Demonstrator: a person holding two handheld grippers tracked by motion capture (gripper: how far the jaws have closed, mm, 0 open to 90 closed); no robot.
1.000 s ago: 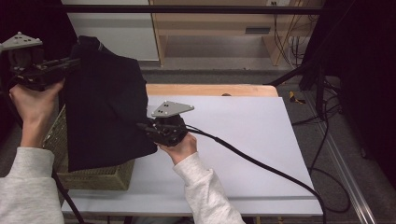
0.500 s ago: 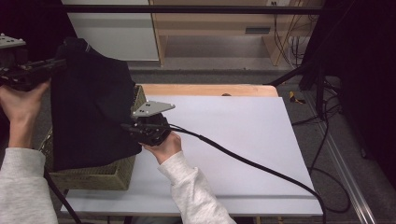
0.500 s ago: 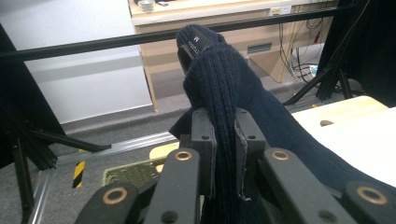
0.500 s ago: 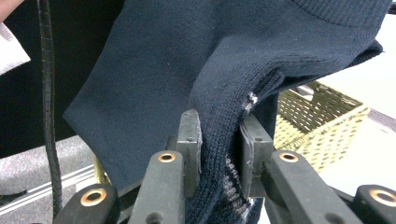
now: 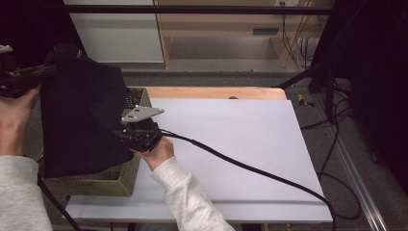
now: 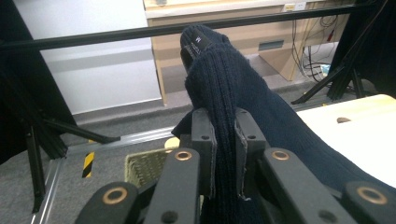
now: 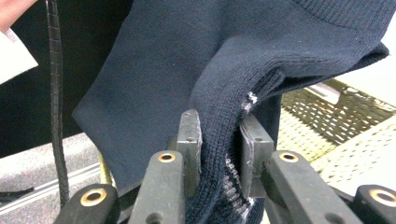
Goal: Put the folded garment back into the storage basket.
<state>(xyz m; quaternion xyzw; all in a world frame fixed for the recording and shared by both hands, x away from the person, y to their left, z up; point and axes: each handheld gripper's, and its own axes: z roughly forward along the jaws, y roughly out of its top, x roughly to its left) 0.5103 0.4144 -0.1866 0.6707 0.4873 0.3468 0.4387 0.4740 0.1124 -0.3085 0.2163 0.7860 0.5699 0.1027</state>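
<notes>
So the navy knit sweater [image 5: 82, 120] is hanging in the air over the woven basket [image 5: 103, 180] at the left end of the table [image 5: 240, 139], stretched between the two grippers. Its long axis runs on a slant: high and far-left at the left gripper [image 5: 45, 72], lower and closer to the table middle at the right gripper [image 5: 120, 134]. The bulk of the fabric droops below that line, right above the basket opening.

Left gripper [image 6: 224, 140] has its jaws pinching a thick ribbed fold, which sticks up between the pads. Right gripper [image 7: 219, 140] is clamped on a seamed edge of the knit, with the basket weave visible just past it.

The thing that matters, I'd say: the basket sits straight under the hanging cloth, not off to a side. The right gripper is closer to the basket rim; the left one is out past the basket's far-left edge, so it'd have to come inward as both go down.
</notes>
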